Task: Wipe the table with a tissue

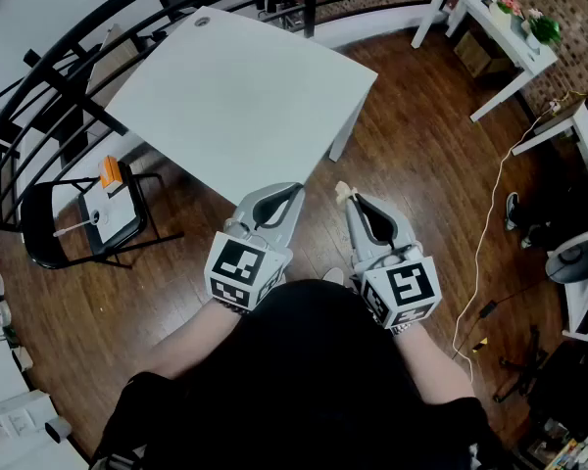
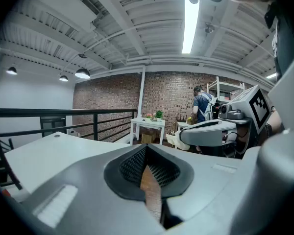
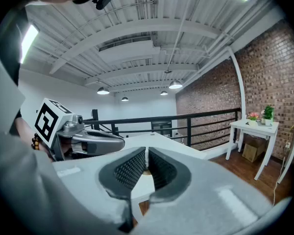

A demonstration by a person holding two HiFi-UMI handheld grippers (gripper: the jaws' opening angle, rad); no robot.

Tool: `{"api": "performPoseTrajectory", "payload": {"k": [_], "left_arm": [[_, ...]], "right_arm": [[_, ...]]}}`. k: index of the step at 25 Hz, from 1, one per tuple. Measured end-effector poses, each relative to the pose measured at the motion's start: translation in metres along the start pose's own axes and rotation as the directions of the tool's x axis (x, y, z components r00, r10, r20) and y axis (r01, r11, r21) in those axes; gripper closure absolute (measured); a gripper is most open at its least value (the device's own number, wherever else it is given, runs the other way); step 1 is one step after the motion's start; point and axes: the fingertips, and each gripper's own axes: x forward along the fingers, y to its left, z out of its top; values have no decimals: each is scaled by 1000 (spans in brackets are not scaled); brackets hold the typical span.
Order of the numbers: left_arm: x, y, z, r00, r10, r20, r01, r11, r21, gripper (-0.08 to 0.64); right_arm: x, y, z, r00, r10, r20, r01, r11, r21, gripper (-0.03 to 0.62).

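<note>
White table point(image 1: 240, 101), brown floor point(image 1: 421, 155), cream tissue point(image 1: 345, 192).

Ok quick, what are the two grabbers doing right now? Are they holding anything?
The left gripper is closed, holding nothing.
The right gripper is closed on a small tissue at its tip.

No words, numbers or brands can be read anywhere. The only signs are black-and-white square code patterns: the left marker point(image 1: 237, 263) on the left tool point(image 1: 294, 192) and the right marker point(image 1: 413, 287) on the right tool point(image 1: 351, 199).
</note>
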Motion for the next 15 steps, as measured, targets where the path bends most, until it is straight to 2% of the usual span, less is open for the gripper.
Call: {"api": "performPoseTrajectory", "payload": {"k": [15], "left_arm": [[-10,20,-3,999,-36,4,36,999,3,545]], "right_arm": [[15,16,0,999,-43,-5,43,999,-14,583]]}}
